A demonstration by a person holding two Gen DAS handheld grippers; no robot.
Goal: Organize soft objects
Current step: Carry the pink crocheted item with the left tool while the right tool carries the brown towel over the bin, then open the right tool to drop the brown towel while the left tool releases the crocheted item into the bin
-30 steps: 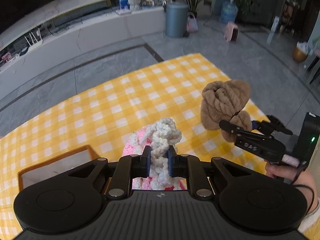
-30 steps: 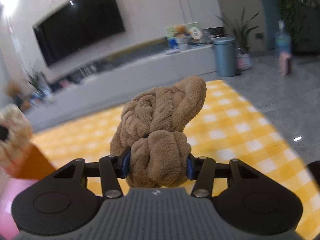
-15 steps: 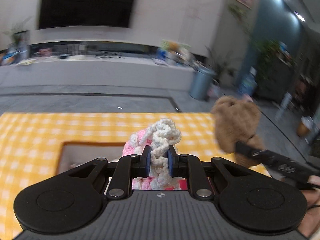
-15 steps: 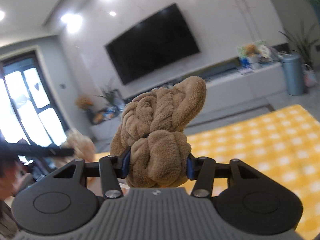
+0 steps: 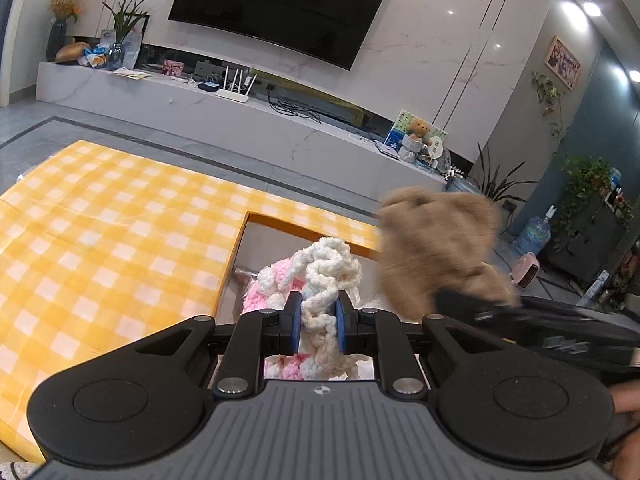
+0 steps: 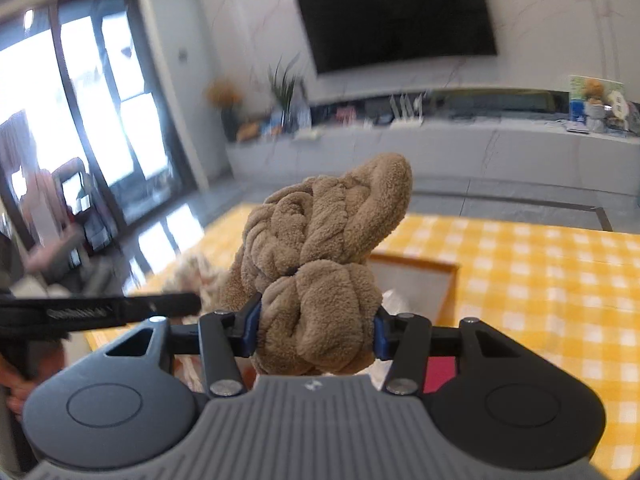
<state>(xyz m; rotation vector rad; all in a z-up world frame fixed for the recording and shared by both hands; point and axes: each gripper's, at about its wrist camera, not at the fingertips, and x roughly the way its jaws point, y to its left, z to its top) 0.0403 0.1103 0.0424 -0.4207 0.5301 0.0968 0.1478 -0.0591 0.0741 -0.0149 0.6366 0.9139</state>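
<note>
Above the orange box (image 5: 240, 240), left gripper (image 5: 318, 322) jaws narrowly clamping white-pink yarn bundle (image 5: 316, 276), right gripper (image 6: 316, 328) wider around brown plush knot (image 6: 320, 260).

Right tongs (image 6: 316, 334): jaws closed on a brown plush knot (image 6: 320, 272), blue pads pressed into its lower lobe on both sides. Upper lobe projects up and to the right. Behind the knot, an orange-rimmed box (image 6: 420, 276) is set on the desk (image 6: 540, 280), which carries a yellow-and-white checked cloth. Left tongs (image 6: 188, 304) enter from the left edge, blurred, just beside the knot; whatever they carry is indistinct. A dark television (image 6: 396, 12) hangs on the far wall.
</note>
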